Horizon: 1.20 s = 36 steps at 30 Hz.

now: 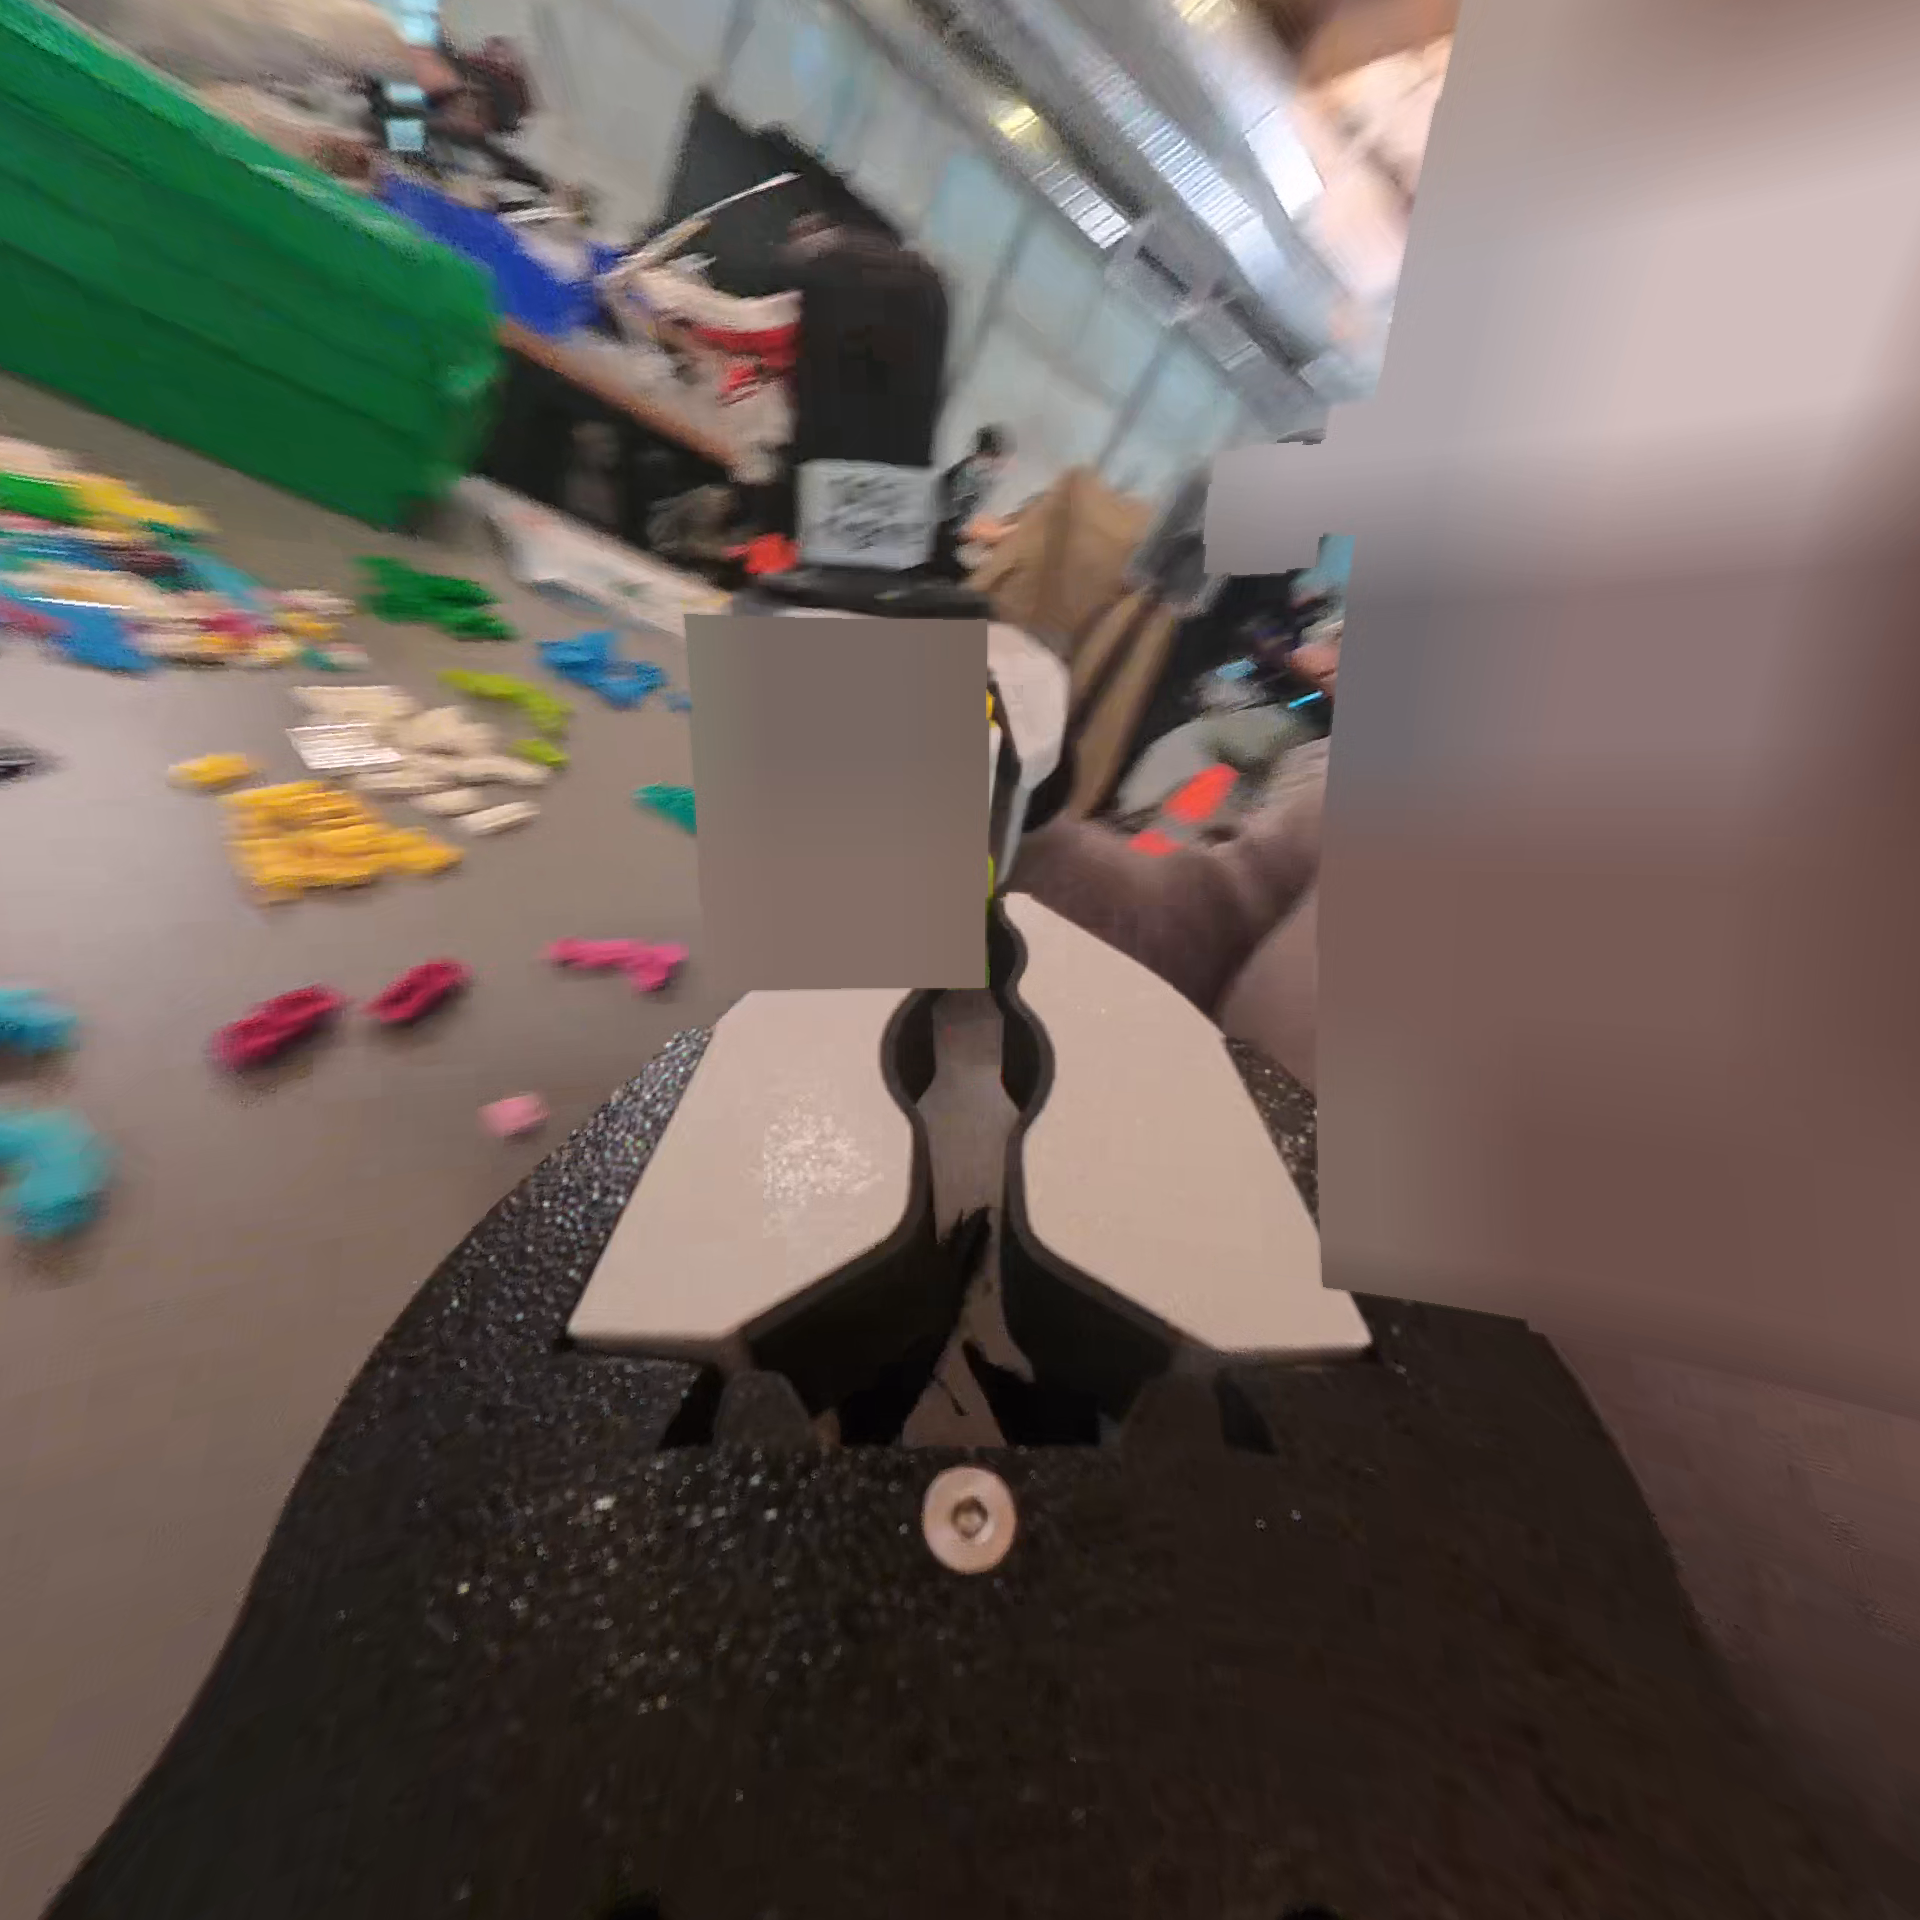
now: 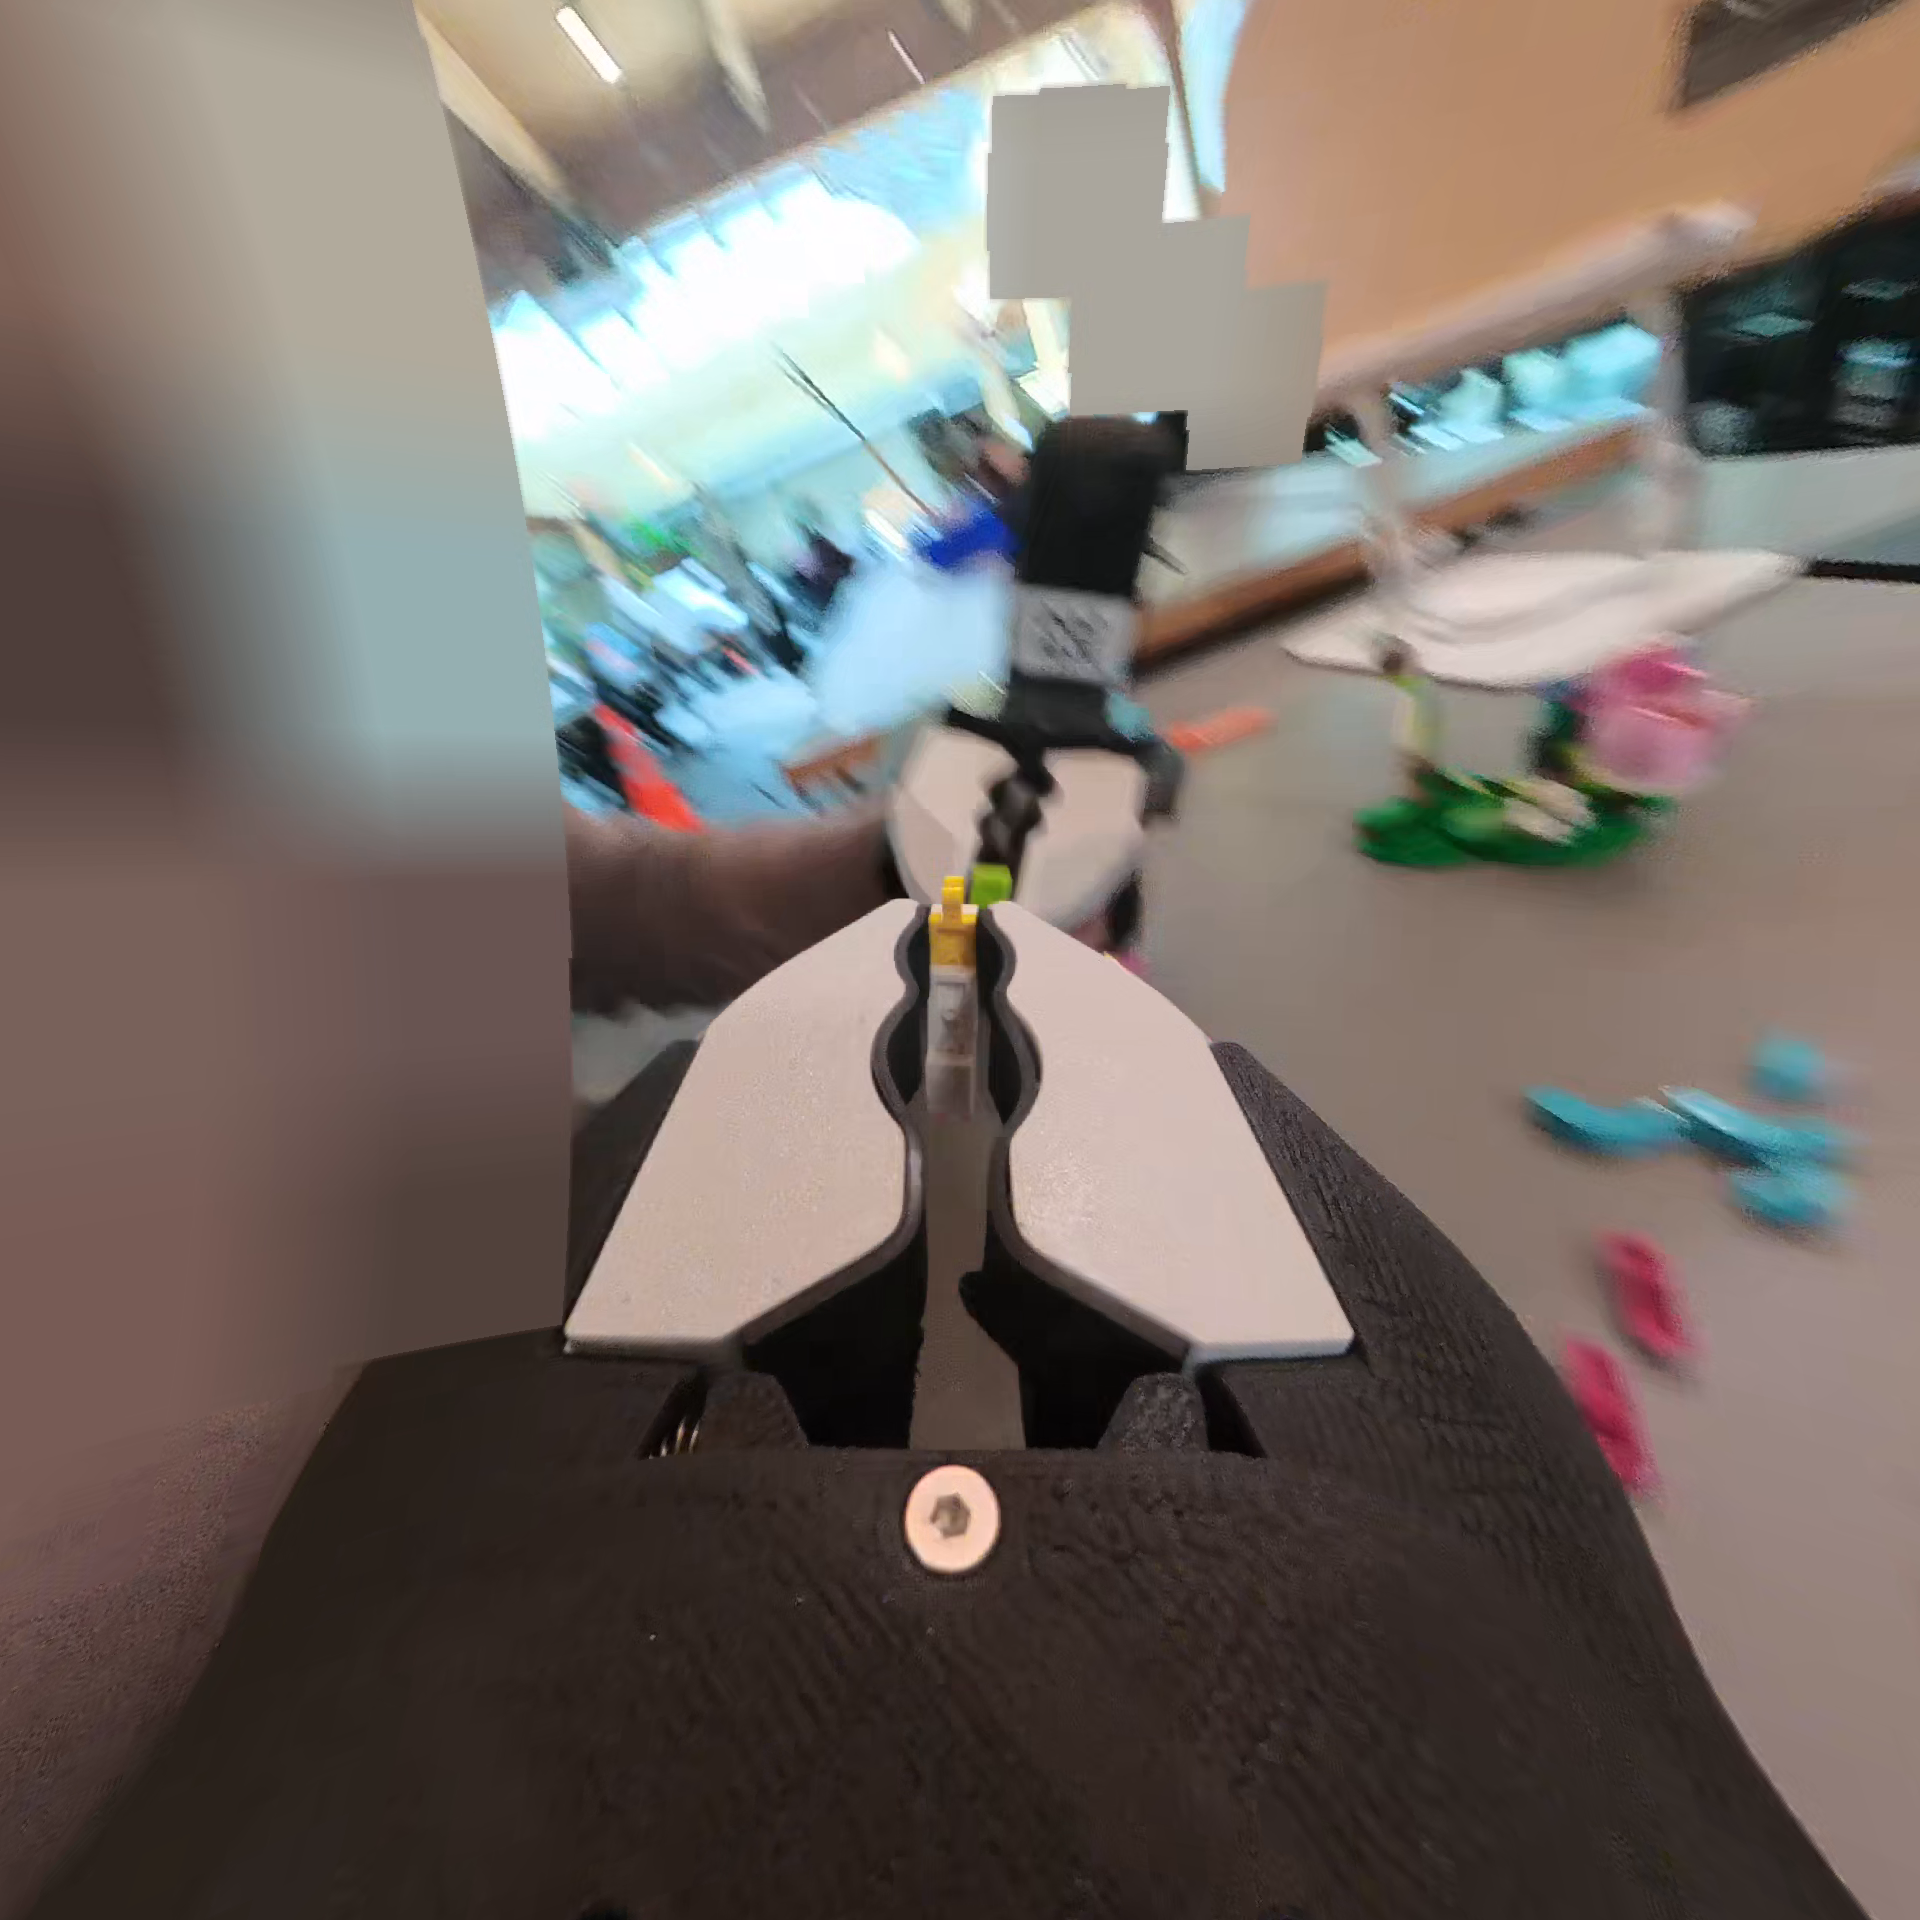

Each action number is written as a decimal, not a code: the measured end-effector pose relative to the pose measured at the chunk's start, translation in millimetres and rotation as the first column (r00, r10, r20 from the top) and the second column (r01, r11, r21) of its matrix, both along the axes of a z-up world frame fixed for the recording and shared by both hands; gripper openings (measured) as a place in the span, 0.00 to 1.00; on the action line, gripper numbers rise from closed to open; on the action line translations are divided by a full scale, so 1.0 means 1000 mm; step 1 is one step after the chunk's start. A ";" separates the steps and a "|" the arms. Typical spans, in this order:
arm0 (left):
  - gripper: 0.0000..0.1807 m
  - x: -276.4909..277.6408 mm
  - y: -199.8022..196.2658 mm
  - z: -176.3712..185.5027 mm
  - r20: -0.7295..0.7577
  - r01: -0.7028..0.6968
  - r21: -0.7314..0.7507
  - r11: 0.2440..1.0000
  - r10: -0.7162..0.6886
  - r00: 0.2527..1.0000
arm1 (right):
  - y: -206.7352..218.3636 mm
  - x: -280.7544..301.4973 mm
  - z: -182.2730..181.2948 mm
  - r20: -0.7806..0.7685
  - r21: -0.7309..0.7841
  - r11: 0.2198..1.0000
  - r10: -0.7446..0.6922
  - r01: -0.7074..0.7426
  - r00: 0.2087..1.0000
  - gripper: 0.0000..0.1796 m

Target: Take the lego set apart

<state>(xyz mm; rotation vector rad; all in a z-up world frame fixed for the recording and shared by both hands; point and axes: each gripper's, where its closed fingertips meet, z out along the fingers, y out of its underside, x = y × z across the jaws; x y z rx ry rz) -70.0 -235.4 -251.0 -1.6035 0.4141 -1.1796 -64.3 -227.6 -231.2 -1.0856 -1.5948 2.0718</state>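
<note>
Between opposed grippers, held above grey table [image 2: 1351, 1039]: small lego piece, yellow part [image 2: 951, 932] clamped at right gripper [image 2: 956, 920] tips, lime part [image 2: 990, 883] toward left gripper [image 2: 1013, 831]. Step judged: pulling sub-piece apart. Left gripper [image 1: 992, 935] jaws nearly together; own tips masked, grip on lime sliver [image 1: 992, 878] uncertain. Next: straight opposing pull, firm clamp. Both grippers raised, facing each other. Remaining lego model [image 2: 1527, 790] stands right; sorted bricks [image 1: 332, 831] lie left.

grey table [image 2: 1351, 1039] open ahead-right of right gripper [image 2: 961, 914], left gripper [image 2: 1013, 821] directly ahead and close, turquoise pieces [image 2: 1704, 1132] and pink pieces [image 2: 1631, 1340] scattered right, green-based flower build [image 2: 1507, 821] farther right
</note>
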 end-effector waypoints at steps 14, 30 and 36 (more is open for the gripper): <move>0.04 0.032 0.078 -0.013 -0.444 -0.141 0.049 0.989 0.148 0.884 | 0.049 0.110 0.000 -0.031 0.337 0.899 -0.285 0.279 0.958 0.04; 0.24 0.118 0.259 -0.099 -0.773 -0.242 -0.161 0.957 0.030 0.634 | 0.126 0.155 0.003 -0.110 0.272 0.773 -0.567 0.573 0.816 0.04; 0.20 0.113 0.263 -0.090 -0.725 -0.260 -0.173 0.950 0.055 0.686 | 0.155 0.156 0.009 -0.116 0.173 0.725 -0.658 0.667 0.744 0.04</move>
